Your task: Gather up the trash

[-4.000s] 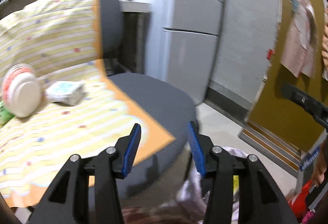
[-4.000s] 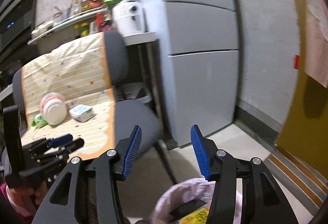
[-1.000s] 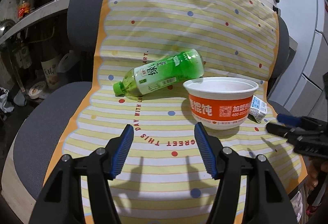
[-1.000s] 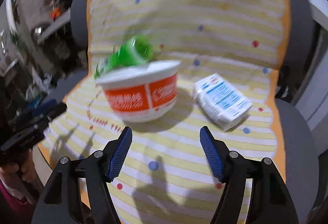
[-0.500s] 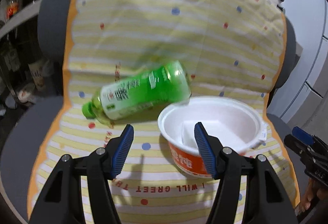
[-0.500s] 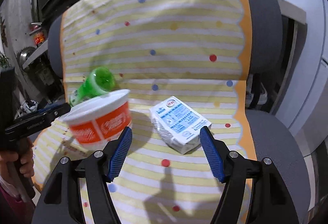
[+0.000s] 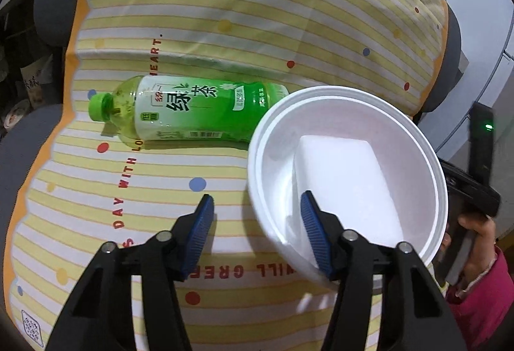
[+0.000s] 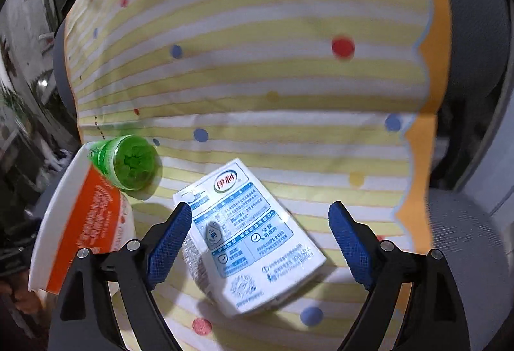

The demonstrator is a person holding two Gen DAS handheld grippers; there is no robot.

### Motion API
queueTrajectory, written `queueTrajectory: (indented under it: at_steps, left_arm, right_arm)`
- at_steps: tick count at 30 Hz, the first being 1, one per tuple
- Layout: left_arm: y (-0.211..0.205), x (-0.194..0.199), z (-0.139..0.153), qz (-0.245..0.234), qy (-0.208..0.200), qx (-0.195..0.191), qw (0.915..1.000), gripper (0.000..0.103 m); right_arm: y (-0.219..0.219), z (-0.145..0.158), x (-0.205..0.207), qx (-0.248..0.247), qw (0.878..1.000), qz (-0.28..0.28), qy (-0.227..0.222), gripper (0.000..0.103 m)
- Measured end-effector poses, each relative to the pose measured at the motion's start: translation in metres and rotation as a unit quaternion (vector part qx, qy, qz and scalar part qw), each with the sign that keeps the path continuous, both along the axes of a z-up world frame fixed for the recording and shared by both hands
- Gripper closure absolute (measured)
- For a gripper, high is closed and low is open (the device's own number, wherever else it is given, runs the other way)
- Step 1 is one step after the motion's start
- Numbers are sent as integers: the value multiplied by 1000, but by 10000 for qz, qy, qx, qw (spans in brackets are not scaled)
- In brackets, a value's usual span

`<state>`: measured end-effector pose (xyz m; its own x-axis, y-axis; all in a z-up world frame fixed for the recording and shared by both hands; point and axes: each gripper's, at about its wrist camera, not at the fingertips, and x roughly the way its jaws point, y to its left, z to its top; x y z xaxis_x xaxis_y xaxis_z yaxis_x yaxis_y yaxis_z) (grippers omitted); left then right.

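A white instant-noodle bowl (image 7: 347, 171) with an orange side (image 8: 86, 216) stands on the chair's striped cloth. My left gripper (image 7: 257, 211) is open; the bowl's near-left rim lies between its fingers, the right one over the bowl's inside. A green tea bottle (image 7: 192, 108) lies on its side behind the bowl, cap to the left, and shows its base (image 8: 131, 163) in the right wrist view. My right gripper (image 8: 260, 216) hangs open above a white-and-blue milk carton (image 8: 250, 241) that lies flat between its fingers.
The trash rests on a yellow striped cloth (image 7: 244, 13) draped over a grey office chair (image 8: 462, 238). A hand in a pink sleeve (image 7: 472, 270) holds the right gripper's black body (image 7: 478, 164) just right of the bowl. Cluttered shelves stand to the left.
Both grippers moved down and closer to the chair seat. The left one now straddles the bowl's rim; the right one has closed in over the milk carton. Both stay open.
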<state>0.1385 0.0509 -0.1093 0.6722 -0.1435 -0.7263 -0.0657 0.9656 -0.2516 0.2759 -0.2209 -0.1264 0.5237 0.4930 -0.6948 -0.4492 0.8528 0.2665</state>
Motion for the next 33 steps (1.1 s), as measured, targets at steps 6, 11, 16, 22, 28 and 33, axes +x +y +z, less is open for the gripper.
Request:
queueTrajectory:
  at_steps: [6, 11, 16, 22, 28, 33]
  left_arm:
    - [-5, 6, -1, -177, 71, -55, 9998, 84]
    - [-11, -3, 9, -236, -127, -70, 9996, 96]
    - [-4, -43, 19, -119, -199, -61, 9997, 98]
    - [-7, -113, 22, -186, -196, 12, 9996, 98]
    - [-11, -149, 21, -257, -224, -243, 9991, 100]
    - [-33, -155, 27, -480, -388, -343, 9975, 100]
  right_arm:
    - [8, -4, -31, -308, 9971, 698, 42, 16]
    - [21, -1, -60, -1077, 9904, 765, -408, 24]
    - [21, 8, -91, -1378, 9879, 364, -619, 31]
    - [-15, 25, -159, -788, 9953, -314, -472, 31]
    - [-39, 31, -216, -593, 9925, -939, -515, 31]
    - [-54, 44, -241, -359, 9879, -1331, -716, 32]
